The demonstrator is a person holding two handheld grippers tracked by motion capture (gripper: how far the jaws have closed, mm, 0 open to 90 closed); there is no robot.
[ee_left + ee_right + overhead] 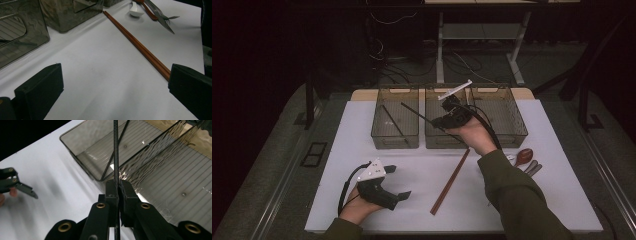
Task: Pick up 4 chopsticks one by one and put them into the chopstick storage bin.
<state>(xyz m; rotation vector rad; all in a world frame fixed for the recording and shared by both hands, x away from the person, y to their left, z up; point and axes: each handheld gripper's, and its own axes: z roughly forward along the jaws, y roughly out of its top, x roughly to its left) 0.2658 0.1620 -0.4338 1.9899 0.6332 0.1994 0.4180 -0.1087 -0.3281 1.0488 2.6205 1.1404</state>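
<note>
Over middle bin, right hand raised, black chopstick apparently clamped.

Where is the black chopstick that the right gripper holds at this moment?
In the high view, the black chopstick is clamped in the right gripper, slanting up-left over the gap between the left bin and middle bin.

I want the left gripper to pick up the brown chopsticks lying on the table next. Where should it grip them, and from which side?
Grip the brown chopsticks near mid-length, coming straight down from above with the jaws set across the shaft. The pair lies flat and side by side on the white table, so only the long sides offer purchase. The left gripper is open nearby; the far tip sits close to the middle bin, so stay clear of that end.
</note>
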